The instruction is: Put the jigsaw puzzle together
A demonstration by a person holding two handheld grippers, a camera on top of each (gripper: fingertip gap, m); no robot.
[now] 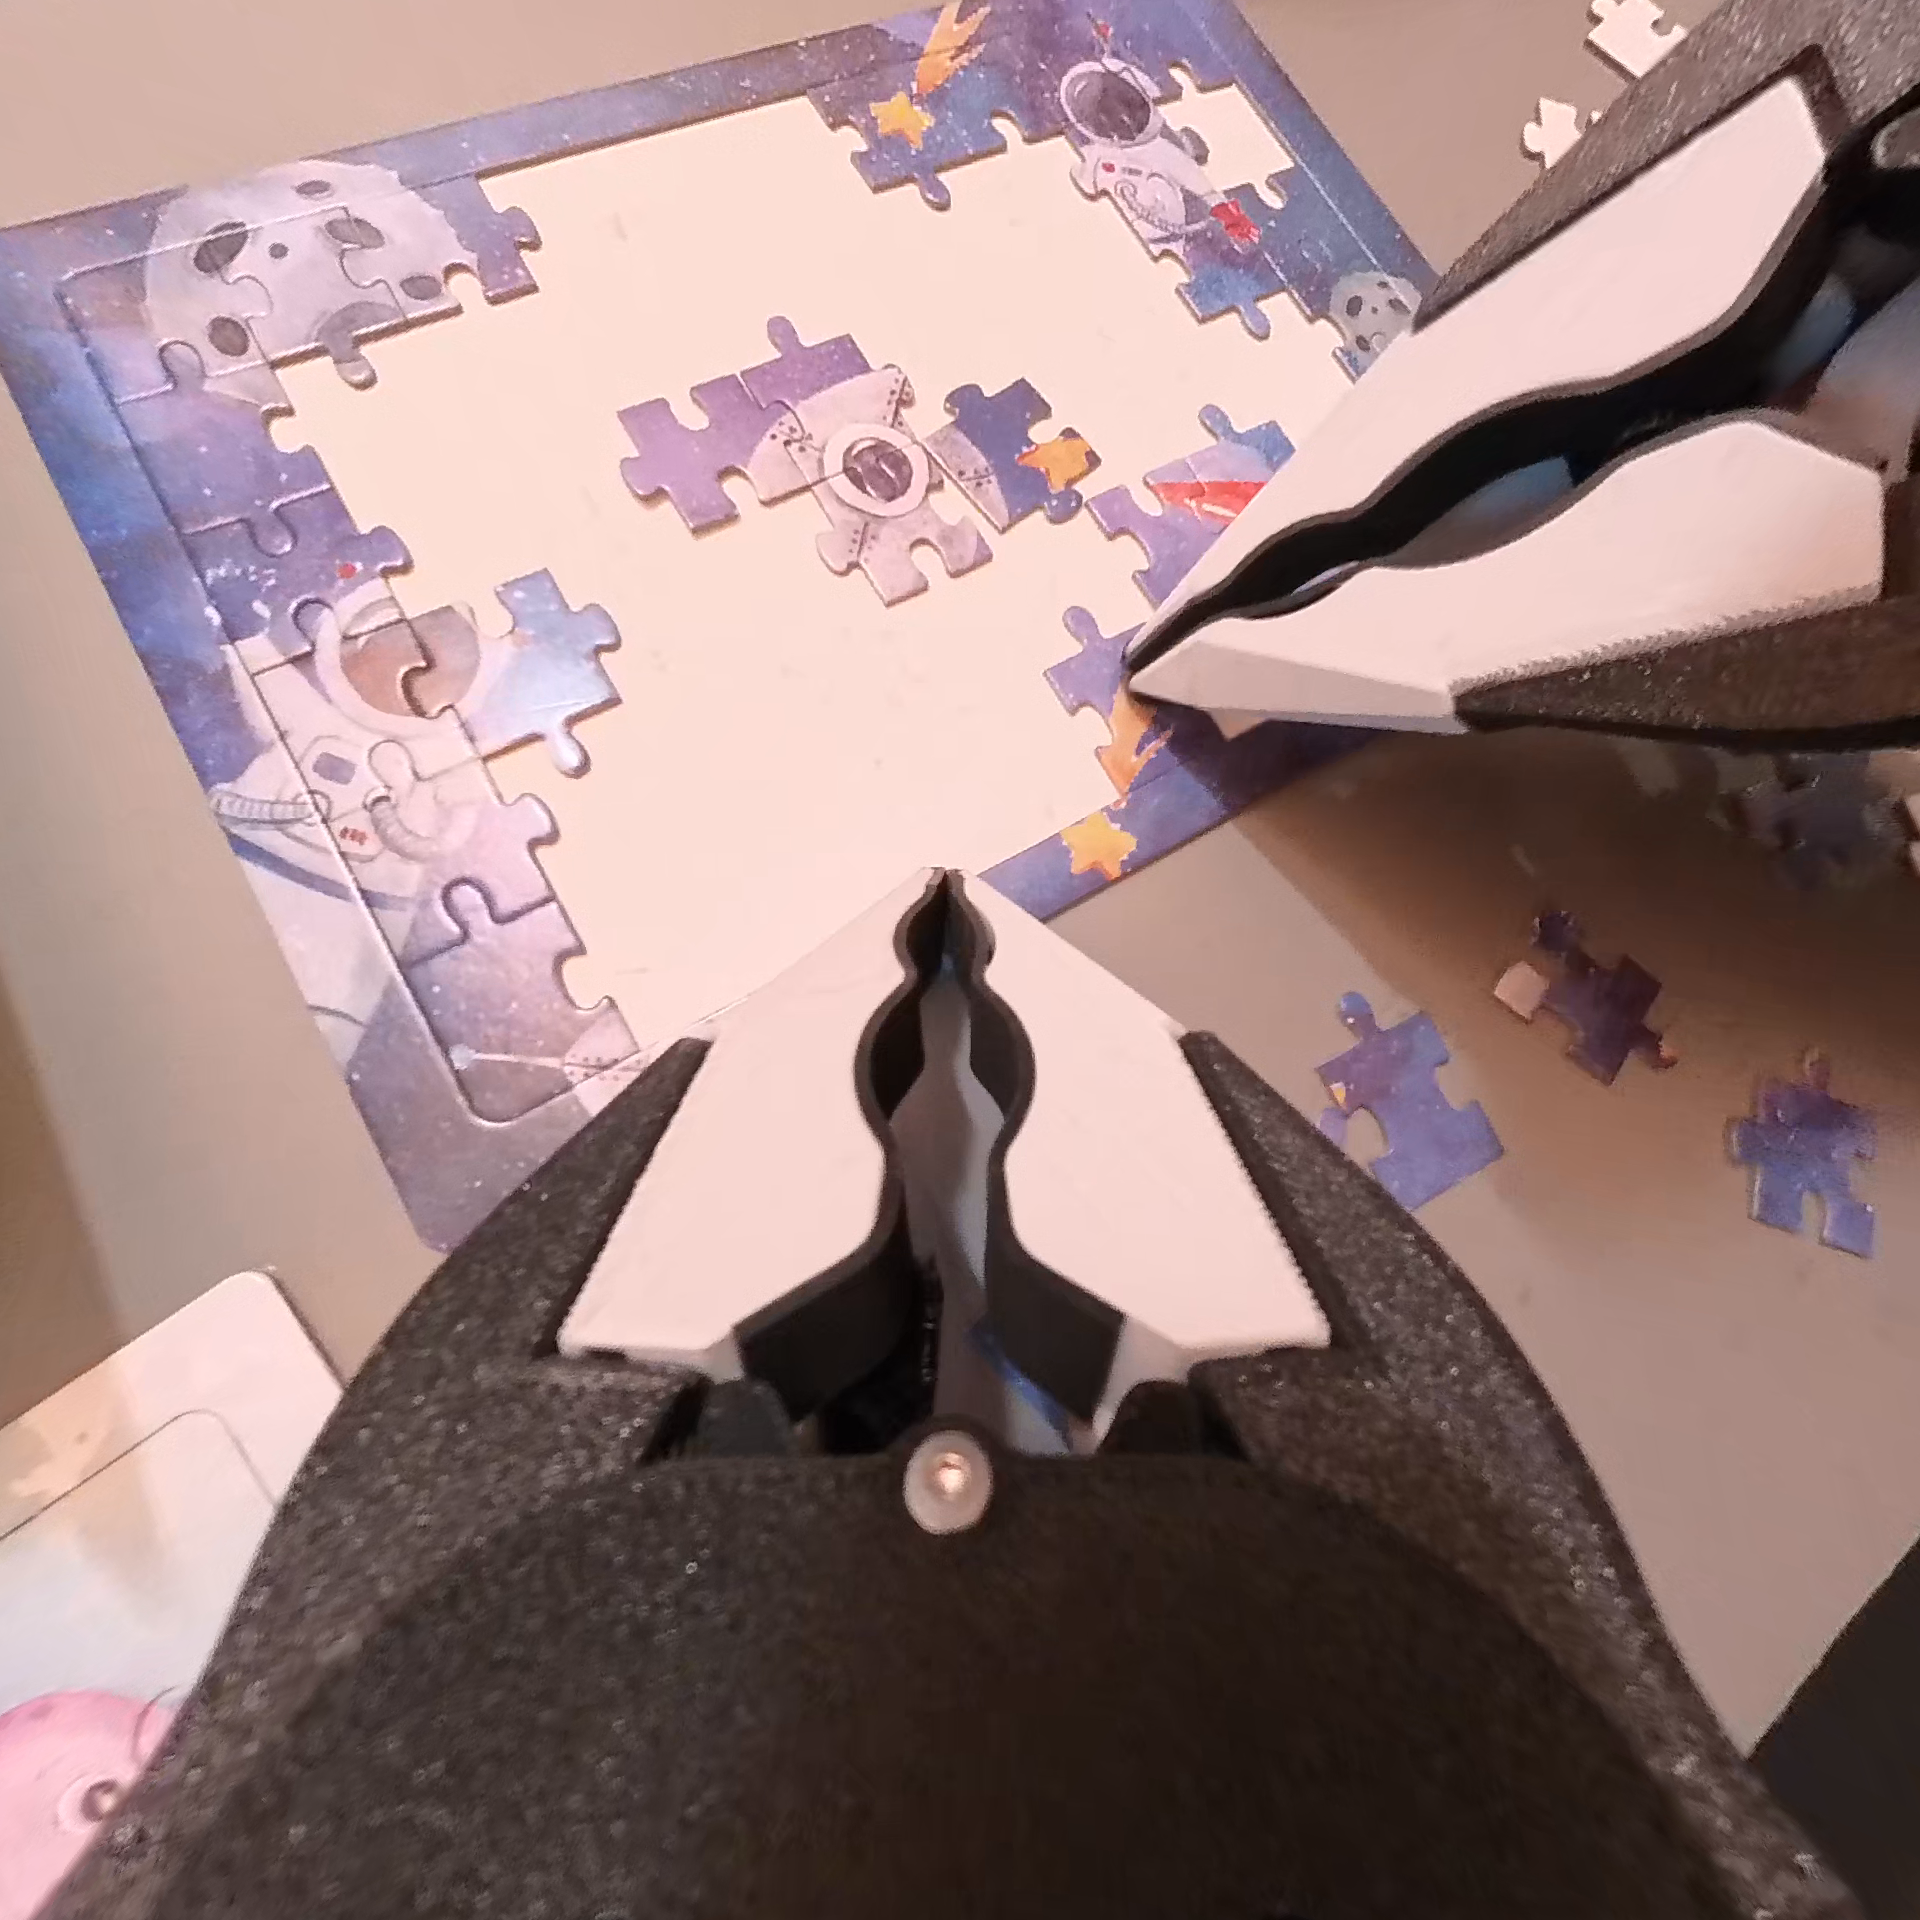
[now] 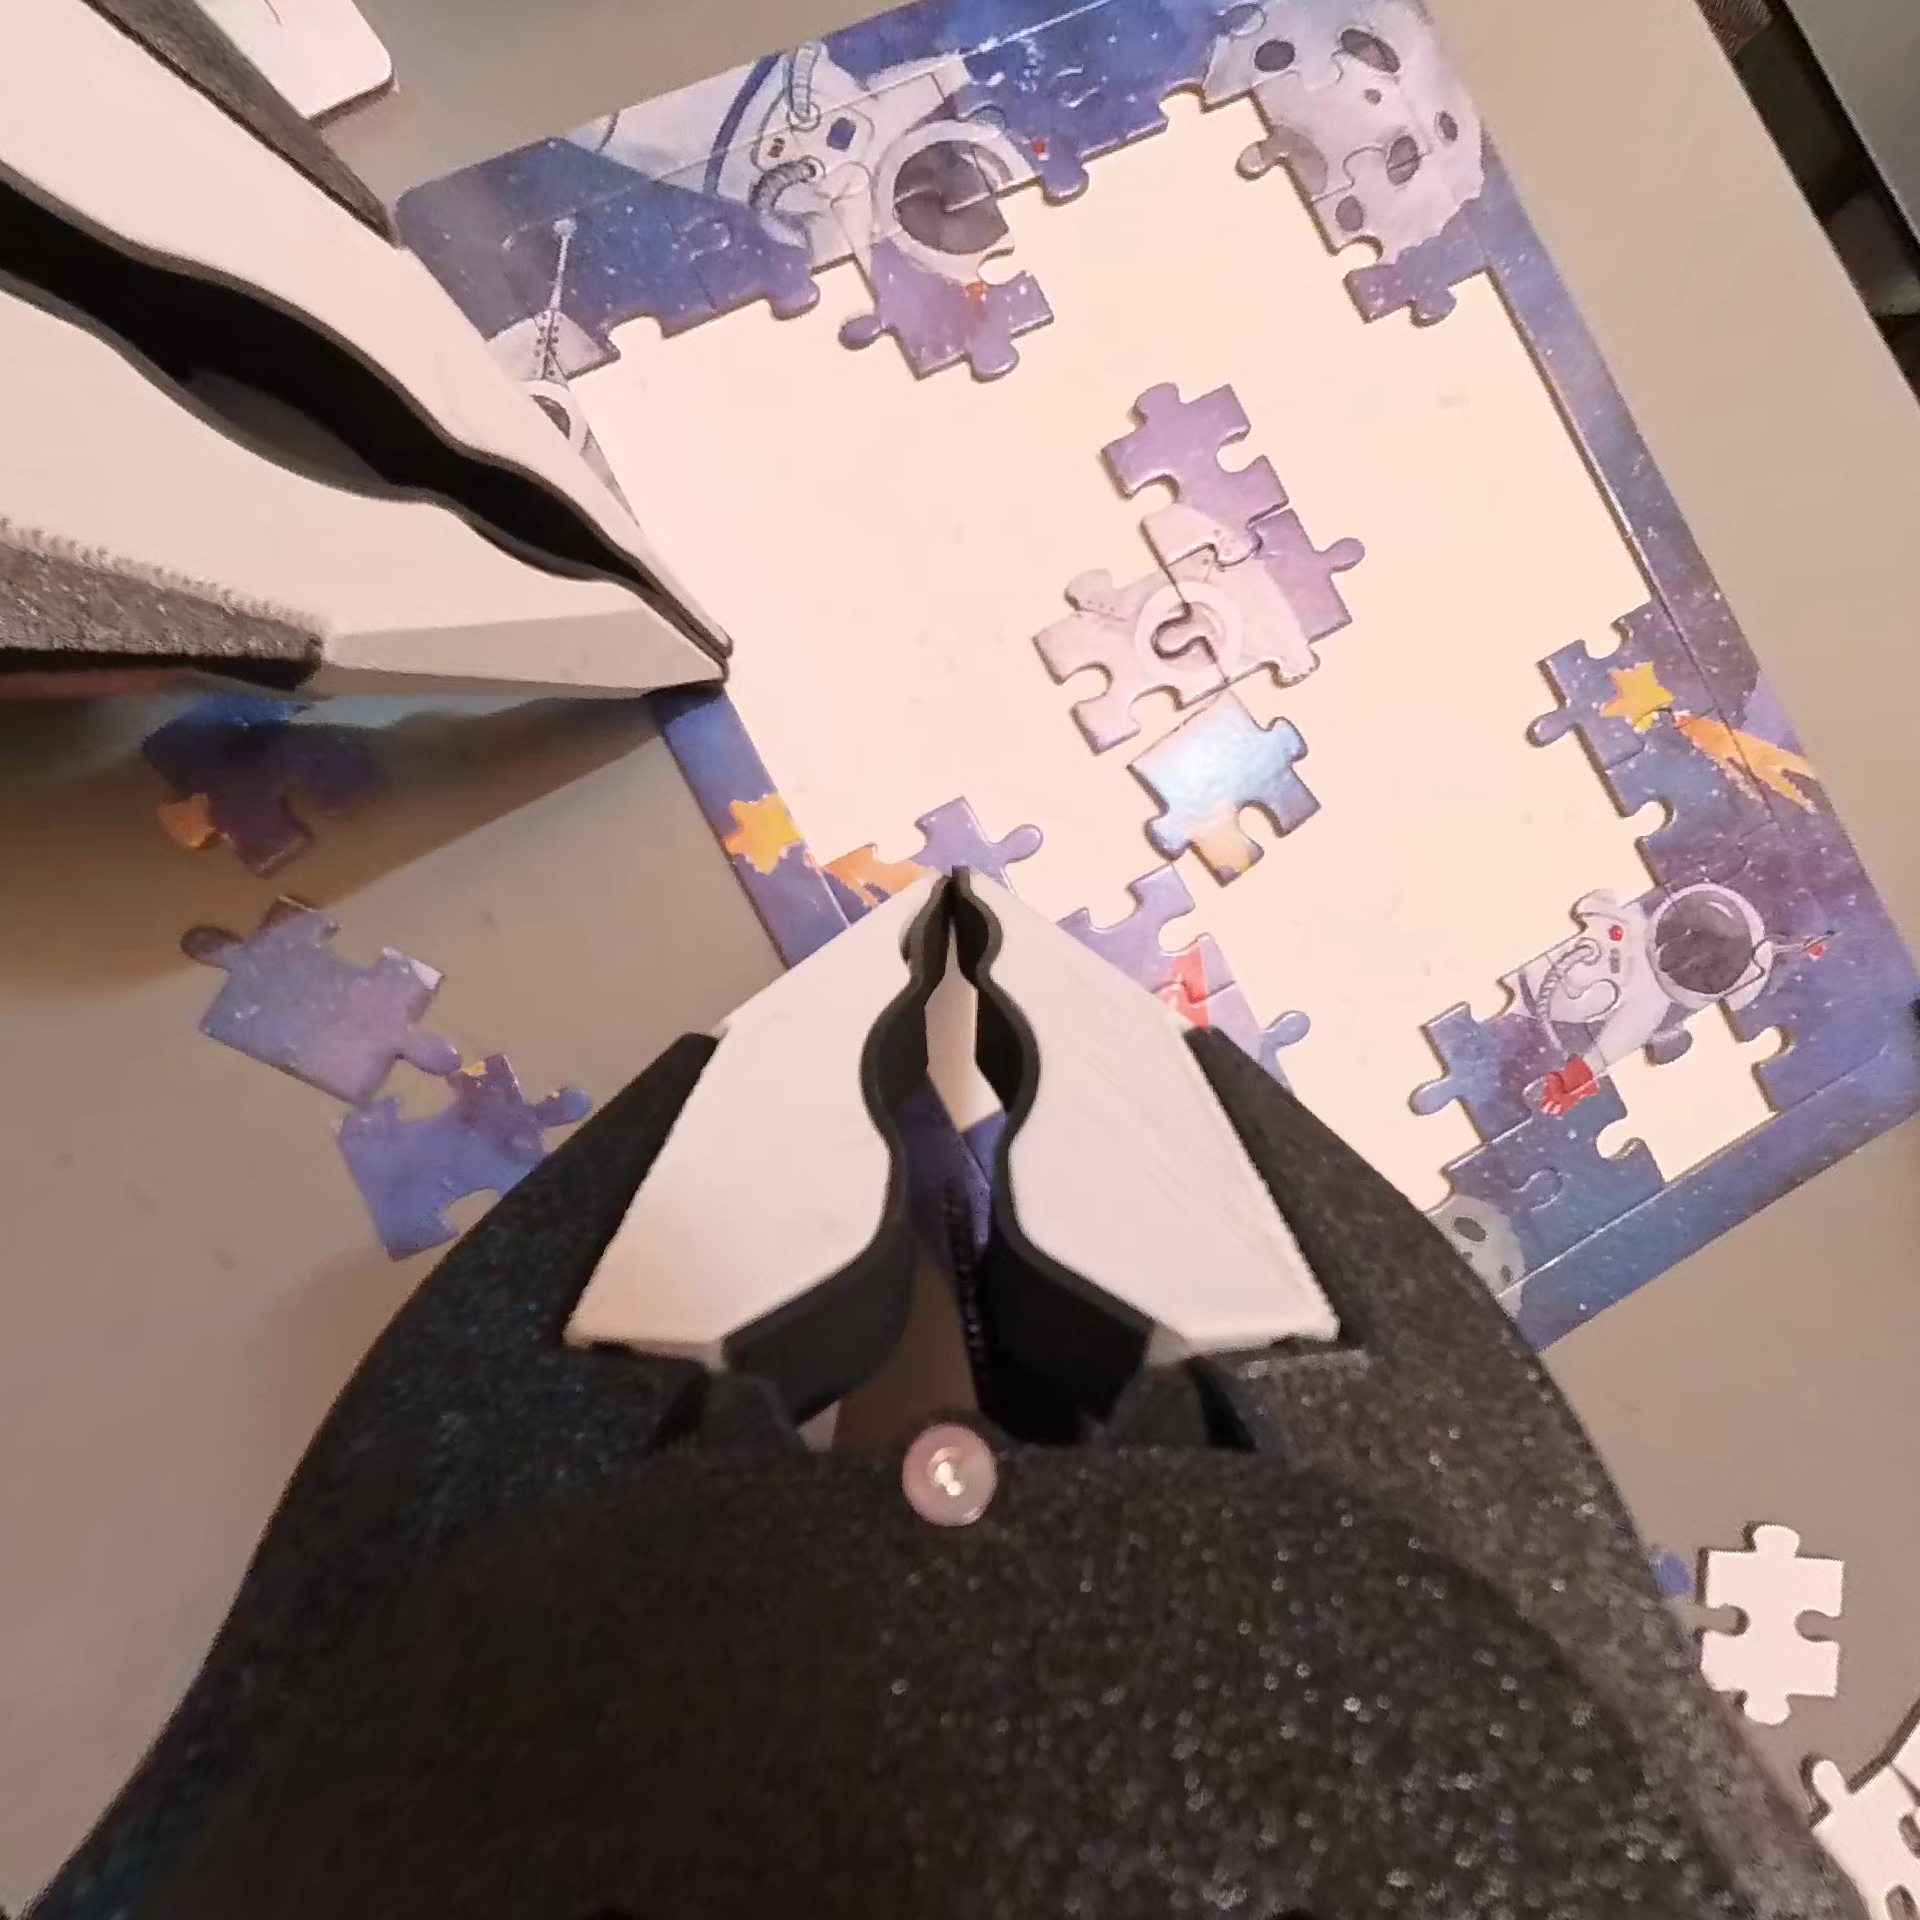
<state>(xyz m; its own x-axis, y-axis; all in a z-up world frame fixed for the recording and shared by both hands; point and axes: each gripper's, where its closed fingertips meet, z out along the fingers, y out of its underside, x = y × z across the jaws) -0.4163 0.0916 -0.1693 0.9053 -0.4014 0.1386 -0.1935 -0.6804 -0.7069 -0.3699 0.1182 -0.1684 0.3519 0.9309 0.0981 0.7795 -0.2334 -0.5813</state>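
Purple space-themed jigsaw tray (image 1: 312, 852) fills the upper left of the left wrist view, its border partly built and a rocket cluster (image 1: 831, 478) loose at centre. At right, the right gripper (image 1: 1138, 665), fingers pressed together, touches an edge piece (image 1: 1091, 675); the left gripper (image 1: 945, 883), also closed and empty, hovers at the tray's near edge. Pushing sideways could skid that piece or unseat its neighbours.
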